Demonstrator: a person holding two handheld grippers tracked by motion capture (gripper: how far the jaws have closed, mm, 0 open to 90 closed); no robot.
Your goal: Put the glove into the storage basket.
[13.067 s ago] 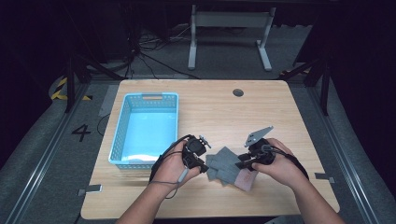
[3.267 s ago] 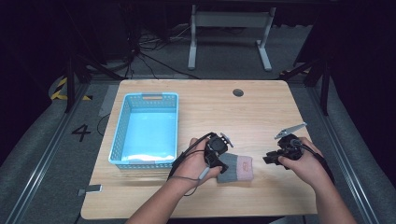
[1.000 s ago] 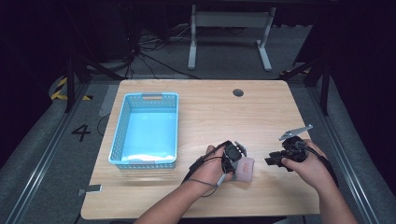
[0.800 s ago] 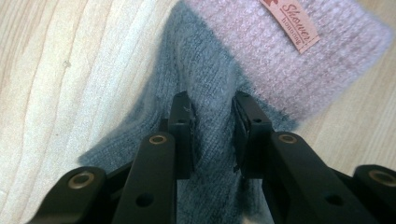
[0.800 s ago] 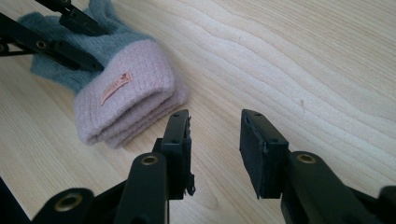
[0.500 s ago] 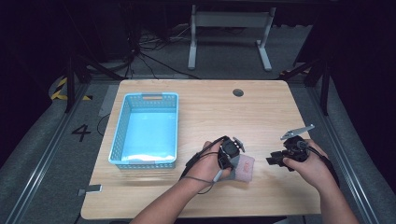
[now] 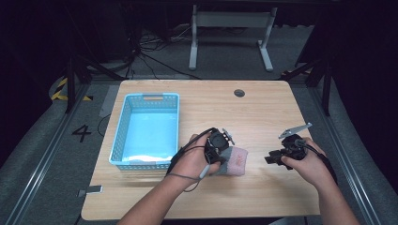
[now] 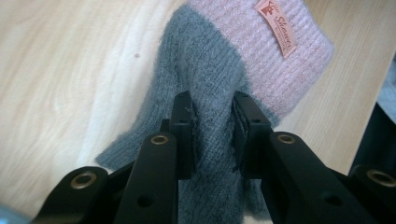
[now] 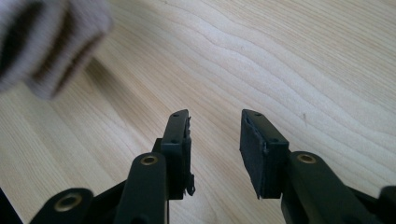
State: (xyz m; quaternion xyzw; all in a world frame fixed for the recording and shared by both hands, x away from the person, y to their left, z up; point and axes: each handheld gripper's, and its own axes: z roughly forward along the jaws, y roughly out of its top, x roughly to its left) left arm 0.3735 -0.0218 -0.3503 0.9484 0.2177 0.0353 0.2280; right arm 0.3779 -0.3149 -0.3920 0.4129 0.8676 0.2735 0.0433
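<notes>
Sock clamped in left tongs, right tongs apart over table; keep grip firm, lift clear, carry to basket.

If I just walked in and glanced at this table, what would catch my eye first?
Probably the bright blue basket standing on the left half of the wooden table. Next, the fuzzy grey sock with a pink cuff, pinched between the black jaws of the left gripper near the table's front edge. To its right, the right gripper holds nothing, its jaws apart over bare wood.
</notes>
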